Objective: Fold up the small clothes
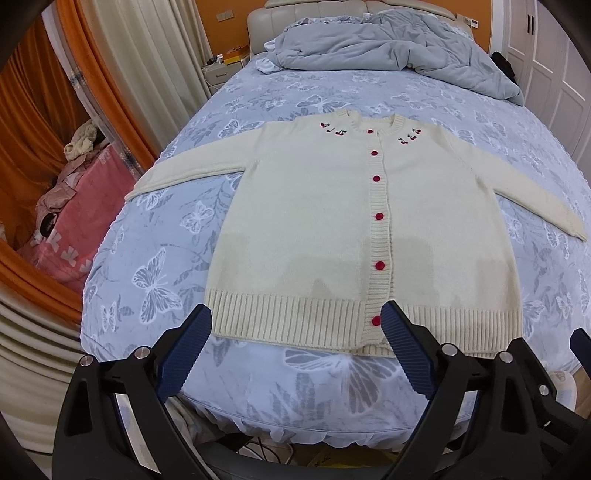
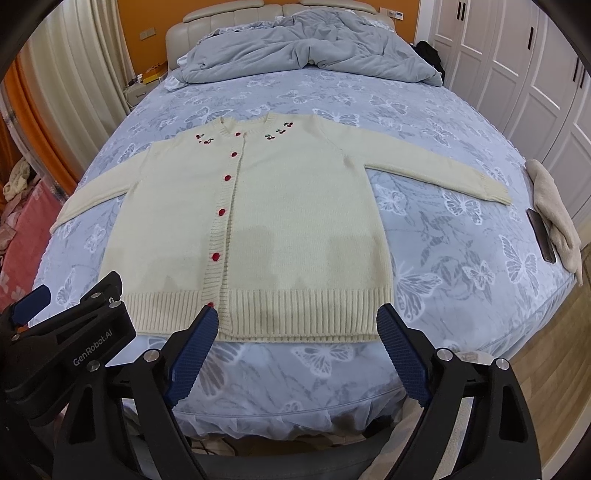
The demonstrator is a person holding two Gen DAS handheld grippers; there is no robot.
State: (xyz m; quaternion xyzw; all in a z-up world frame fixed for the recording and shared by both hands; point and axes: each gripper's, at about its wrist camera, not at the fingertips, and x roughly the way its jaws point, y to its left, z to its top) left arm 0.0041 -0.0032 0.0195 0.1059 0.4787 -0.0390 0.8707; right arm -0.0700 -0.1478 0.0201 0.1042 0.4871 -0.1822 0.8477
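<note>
cardigan: cream knit, red buttons, flat and face up on the bed, buttoned, both sleeves spread out to the sides, hem at the near edge, collar far.
left gripper: jaws wide apart, nothing between the pads, hovering over the hem's left half; not touching the knit as far as I can tell.
right gripper: jaws wide apart, empty, over the hem's right half; its left finger covers the bottom button.
duvet: grey, bunched at the far end by the headboard, well clear of the cardigan.
right edge of bed: beige cloth with a dark phone just beside it, near the right cuff but apart.
left of bed: orange curtain, pink bedding with a heap of clothes on top.
far left: nightstand, small items on it too small to make out.
right: white wardrobe doors.
in the way: nothing lies on the cardigan.
cut off: right cuff runs to the frame edge in the left wrist view; the gripper bodies hide the bed's near side.
shadows: two dark patches on the lower front of the knit.
</note>
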